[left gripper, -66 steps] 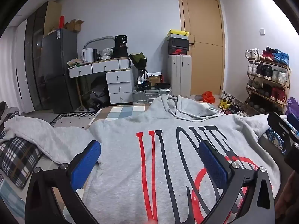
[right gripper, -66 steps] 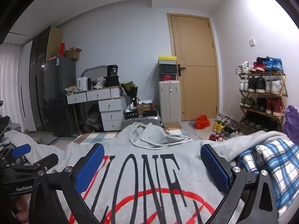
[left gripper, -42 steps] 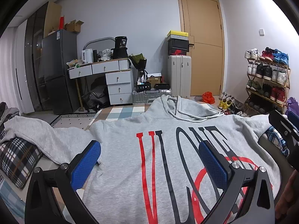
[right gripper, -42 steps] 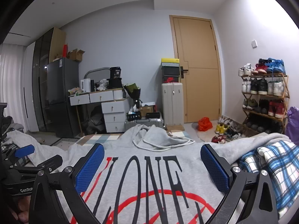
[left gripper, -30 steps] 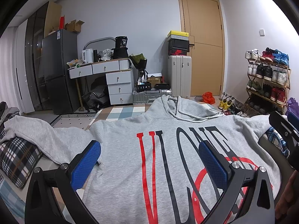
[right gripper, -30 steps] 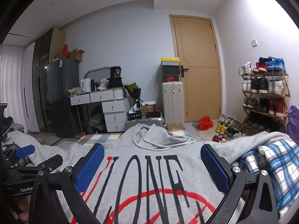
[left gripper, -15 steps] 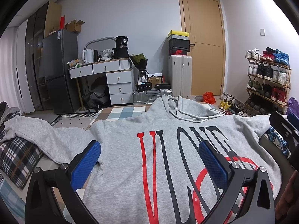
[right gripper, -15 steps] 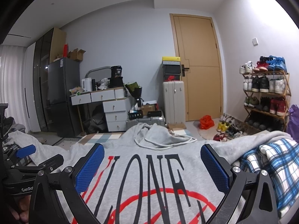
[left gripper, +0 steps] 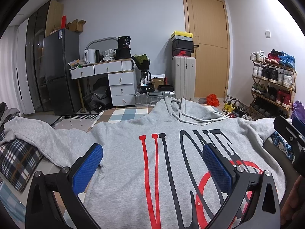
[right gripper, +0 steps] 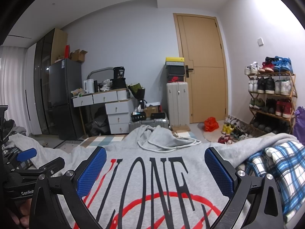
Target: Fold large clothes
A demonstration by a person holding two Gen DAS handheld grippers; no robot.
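Grey hoodie (left gripper: 171,162) w/ red-black print lies flat, face-up, sleeves spread.

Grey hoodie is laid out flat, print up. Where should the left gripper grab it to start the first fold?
Take the hoodie by its left sleeve, probably near the cuff end draped over the plaid cushion. That sleeve lies spread outward and raised on the cushion, so the open left gripper could come from the outer left side and pinch an edge. The flat printed chest offers no edge.
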